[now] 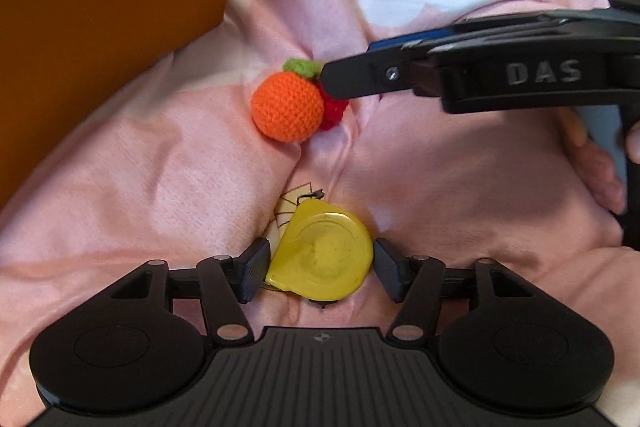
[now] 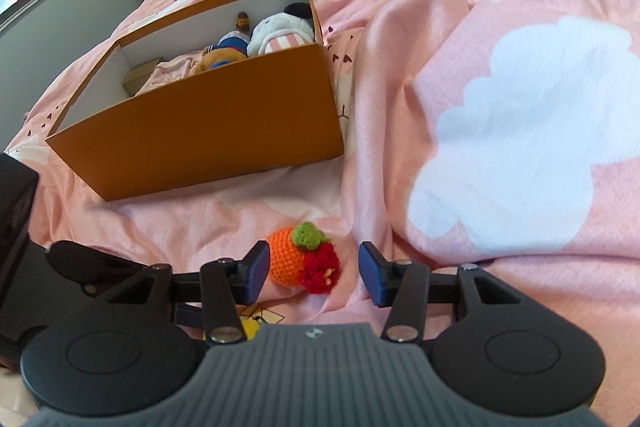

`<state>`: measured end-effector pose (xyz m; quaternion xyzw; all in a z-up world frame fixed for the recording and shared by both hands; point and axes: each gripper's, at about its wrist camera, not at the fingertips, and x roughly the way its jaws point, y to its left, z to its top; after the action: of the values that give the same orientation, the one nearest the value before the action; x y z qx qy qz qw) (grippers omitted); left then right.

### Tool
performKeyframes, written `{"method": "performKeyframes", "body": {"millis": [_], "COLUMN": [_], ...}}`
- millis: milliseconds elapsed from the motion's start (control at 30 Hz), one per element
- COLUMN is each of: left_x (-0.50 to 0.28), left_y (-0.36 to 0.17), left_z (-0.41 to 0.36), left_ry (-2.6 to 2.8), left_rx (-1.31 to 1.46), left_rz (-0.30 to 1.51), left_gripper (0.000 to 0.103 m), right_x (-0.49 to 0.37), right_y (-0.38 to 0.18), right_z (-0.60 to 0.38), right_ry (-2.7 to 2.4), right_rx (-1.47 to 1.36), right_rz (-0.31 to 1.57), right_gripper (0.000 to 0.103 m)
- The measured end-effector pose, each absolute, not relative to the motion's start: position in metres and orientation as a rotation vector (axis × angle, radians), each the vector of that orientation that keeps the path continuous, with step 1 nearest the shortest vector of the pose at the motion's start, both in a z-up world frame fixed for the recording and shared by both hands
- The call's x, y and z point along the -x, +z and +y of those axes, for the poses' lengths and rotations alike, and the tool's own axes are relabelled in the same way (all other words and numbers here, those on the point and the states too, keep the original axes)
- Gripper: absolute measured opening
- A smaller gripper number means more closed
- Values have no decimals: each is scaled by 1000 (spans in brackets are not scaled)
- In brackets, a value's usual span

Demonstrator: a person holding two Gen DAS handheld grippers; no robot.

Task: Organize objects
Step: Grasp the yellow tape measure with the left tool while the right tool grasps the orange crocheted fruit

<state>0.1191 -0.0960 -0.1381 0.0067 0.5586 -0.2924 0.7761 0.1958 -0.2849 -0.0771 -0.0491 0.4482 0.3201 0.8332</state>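
Note:
A yellow tape measure (image 1: 322, 257) lies on the pink bedspread between the fingers of my left gripper (image 1: 318, 269). The pads stand just beside it, open, with small gaps on both sides. A crocheted orange with a green leaf (image 1: 287, 107) and a red crocheted berry (image 1: 334, 109) lie together farther ahead. In the right wrist view the orange (image 2: 286, 259) and the berry (image 2: 320, 273) sit between the open blue fingers of my right gripper (image 2: 310, 273), untouched. The right gripper also shows in the left wrist view (image 1: 328, 79), reaching in from the right over the berry.
An open orange cardboard box (image 2: 224, 123) stands on the bed ahead and to the left, holding several plush toys. It also shows in the left wrist view (image 1: 100, 19). A raised fold of pink duvet with a white cloud print (image 2: 520, 131) lies to the right.

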Motion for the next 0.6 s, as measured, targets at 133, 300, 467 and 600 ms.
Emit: {"method": "performKeyframes", "body": {"millis": [133, 300, 467, 600], "left_x": [-115, -105, -97, -103], "left_y": [-139, -132, -116, -102], "left_z": [-97, -89, -69, -55], "left_ry": [-632, -599, -546, -488], "left_rx": [-14, 11, 90, 140], "left_rz": [1206, 1177, 1114, 1061], "left_gripper": [64, 64, 63, 22], "right_x": [-194, -191, -189, -191], "right_y": [-79, -80, -82, -87], "right_z": [-284, -279, -271, -262], "right_ry": [684, 698, 719, 736], "right_rx": [116, 147, 190, 223], "right_rz": [949, 940, 927, 922], "right_gripper": [52, 52, 51, 51]}}
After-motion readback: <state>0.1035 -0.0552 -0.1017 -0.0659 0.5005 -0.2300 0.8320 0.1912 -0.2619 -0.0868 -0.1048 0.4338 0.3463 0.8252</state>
